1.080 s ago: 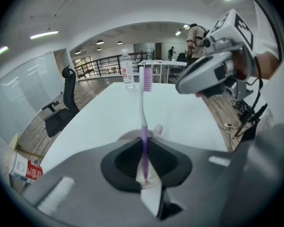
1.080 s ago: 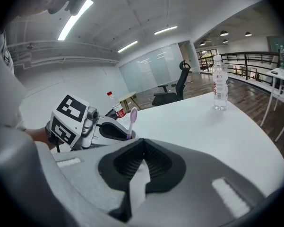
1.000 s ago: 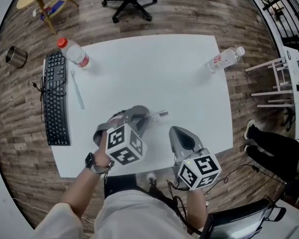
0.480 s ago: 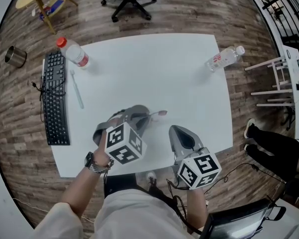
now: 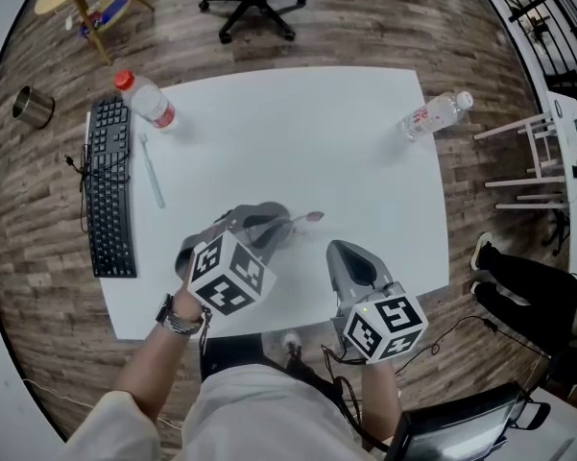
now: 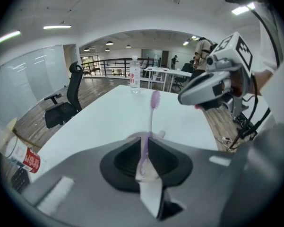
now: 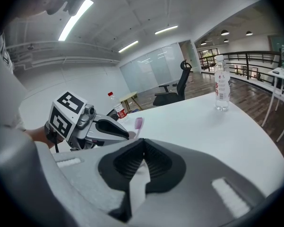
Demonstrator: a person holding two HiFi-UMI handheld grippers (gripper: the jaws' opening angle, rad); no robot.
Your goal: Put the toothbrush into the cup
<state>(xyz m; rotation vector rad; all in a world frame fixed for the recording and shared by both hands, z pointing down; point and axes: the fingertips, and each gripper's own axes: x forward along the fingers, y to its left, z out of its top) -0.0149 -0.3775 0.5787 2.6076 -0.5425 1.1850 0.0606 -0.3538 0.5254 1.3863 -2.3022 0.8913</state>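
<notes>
L claw (image 6: 148, 137) clamped on toothbrush (image 6: 154, 103), R claw (image 7: 142, 150) pressed together, over table (image 5: 298, 133).

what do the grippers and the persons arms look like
Both the left gripper and right gripper have smooth grey shells with black ribbed pads, each carrying a white cube printed with black square markers. The left wrist wears a dark watch; its sleeve is pale.

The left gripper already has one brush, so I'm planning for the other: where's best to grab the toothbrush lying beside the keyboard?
Take the toothbrush at mid-handle, coming straight down from above, jaws closing across its thin width. It lies flat on the table, lengthwise beside the keyboard, so a side approach would likely scrape.
</notes>
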